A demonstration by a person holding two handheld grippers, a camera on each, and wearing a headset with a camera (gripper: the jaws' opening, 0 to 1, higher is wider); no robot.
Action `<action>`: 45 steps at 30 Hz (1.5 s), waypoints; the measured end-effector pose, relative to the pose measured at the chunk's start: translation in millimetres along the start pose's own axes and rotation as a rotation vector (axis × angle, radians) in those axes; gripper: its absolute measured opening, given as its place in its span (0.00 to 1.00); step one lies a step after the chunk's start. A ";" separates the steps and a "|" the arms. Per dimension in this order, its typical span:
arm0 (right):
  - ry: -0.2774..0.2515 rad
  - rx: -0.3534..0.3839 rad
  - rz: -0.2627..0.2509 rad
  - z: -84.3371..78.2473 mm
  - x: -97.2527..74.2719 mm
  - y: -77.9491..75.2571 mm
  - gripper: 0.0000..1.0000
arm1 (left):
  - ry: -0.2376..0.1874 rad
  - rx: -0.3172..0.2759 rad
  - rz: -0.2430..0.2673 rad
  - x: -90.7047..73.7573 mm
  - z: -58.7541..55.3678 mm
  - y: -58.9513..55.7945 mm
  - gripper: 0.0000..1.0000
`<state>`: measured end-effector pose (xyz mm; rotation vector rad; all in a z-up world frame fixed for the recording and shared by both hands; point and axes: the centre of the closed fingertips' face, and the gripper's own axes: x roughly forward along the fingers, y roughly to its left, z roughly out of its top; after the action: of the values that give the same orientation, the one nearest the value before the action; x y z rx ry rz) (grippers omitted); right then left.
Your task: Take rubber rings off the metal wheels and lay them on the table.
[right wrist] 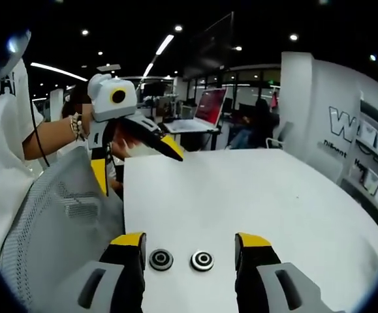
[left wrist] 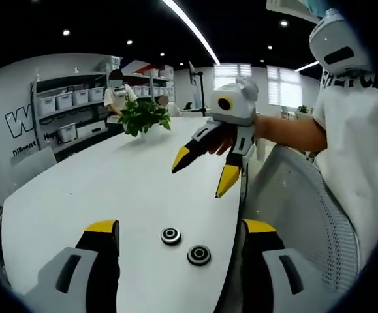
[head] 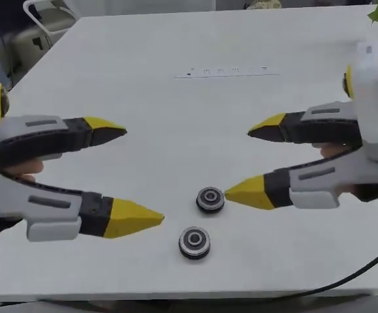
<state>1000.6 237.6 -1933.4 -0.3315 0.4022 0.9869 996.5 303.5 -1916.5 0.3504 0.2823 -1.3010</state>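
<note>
While the left gripper (head: 143,173) and right gripper (head: 237,162) both gape wide and empty, 2 wheels lie flat on the table (head: 175,98) between them. The far wheel (head: 209,199) sits just beside the right gripper's lower tip, and the near wheel (head: 194,242) lies beyond the left gripper's lower tip. The right gripper looks closer.

Lit brightly, evenly by ceiling strip lights (left wrist: 189,28); faint soft shadows on the white table (head: 175,117). Bends strongly toward gripper-view edges; looks slightly soft.
</note>
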 end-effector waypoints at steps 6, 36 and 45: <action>-0.047 0.008 0.033 13.1 19.5 -4.8 0.49 | -0.016 0.059 -0.034 29.7 5.3 9.8 0.53; 0.258 0.054 0.249 -108.6 54.3 41.9 0.31 | 0.233 0.008 -0.241 80.2 -104.0 -32.7 0.30; 0.251 0.090 0.270 -114.0 62.0 50.2 0.25 | 0.256 0.017 -0.276 84.1 -116.4 -41.5 0.22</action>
<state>967.9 258.0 -2067.1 -0.3256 0.7323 1.1909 976.1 267.0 -2060.0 0.5066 0.5510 -1.5309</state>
